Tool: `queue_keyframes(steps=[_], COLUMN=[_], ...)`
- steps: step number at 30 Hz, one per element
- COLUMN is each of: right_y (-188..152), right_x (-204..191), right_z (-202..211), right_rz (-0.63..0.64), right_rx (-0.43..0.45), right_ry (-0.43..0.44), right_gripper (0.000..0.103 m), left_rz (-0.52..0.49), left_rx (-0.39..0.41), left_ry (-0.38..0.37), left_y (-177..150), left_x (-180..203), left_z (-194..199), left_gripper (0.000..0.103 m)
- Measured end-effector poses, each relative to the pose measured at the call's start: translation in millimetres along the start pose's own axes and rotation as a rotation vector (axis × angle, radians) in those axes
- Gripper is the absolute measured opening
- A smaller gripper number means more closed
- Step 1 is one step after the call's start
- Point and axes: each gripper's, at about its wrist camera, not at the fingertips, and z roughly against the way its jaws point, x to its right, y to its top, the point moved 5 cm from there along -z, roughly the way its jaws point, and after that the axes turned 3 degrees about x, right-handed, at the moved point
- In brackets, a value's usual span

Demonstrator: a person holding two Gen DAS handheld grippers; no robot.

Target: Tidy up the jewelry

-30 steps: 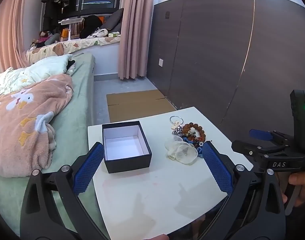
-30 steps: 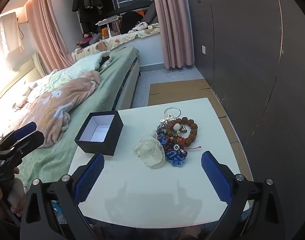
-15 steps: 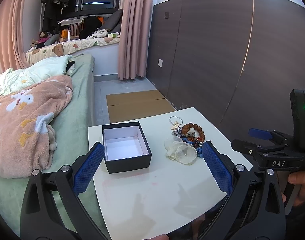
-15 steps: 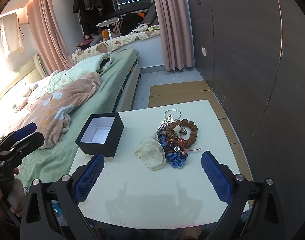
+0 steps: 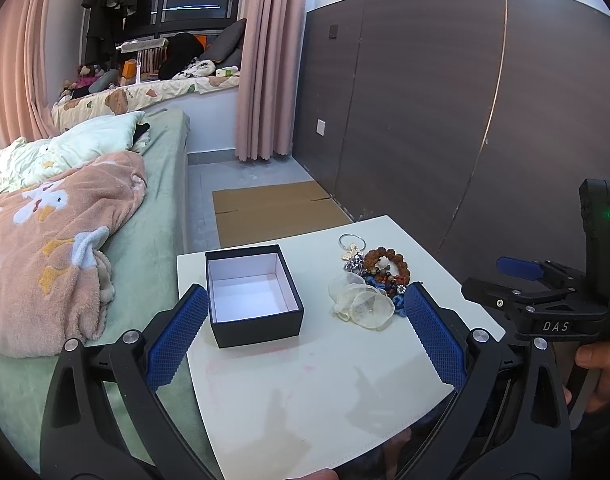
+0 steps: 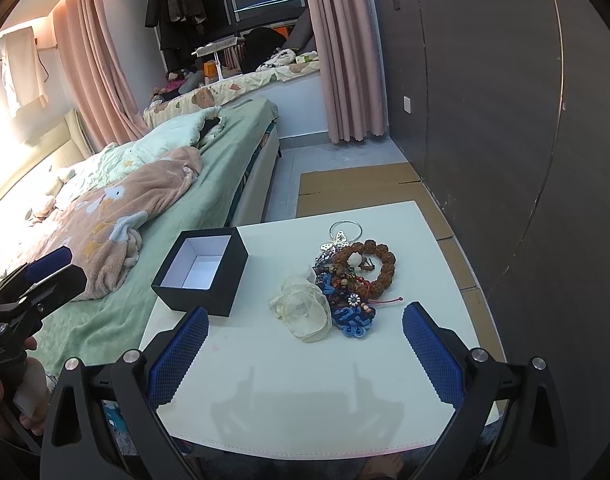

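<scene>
Open black box (image 6: 201,270) (long axis away from camera), jewelry heap (image 6: 345,276) beside it

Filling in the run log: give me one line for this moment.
left gripper: open, empty | right gripper: open, empty | box: empty | jewelry pile: on table, untouched

"DAS" in pale letters on right tongs (image 5: 519,268) body, other lettering perhaps illegible

On the table (image 6: 305,380), the box (image 6: 201,272) sits left of the jewelry pile (image 6: 345,276).
</scene>
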Motion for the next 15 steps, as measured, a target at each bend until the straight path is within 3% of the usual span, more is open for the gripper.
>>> queue_keyframes(steps=[15], right_y=[0.3], right_x=[-0.6], right_z=[0.3], right_rz=[0.008], right_rx=[0.002], right_ry=[-0.002], right_gripper=[0.095], left_rz=[0.000], left_rx=[0.002], left_ry=[0.001], left_y=[0.0], left_x=[-1.1], left_z=[0.4], left_gripper=[0.098])
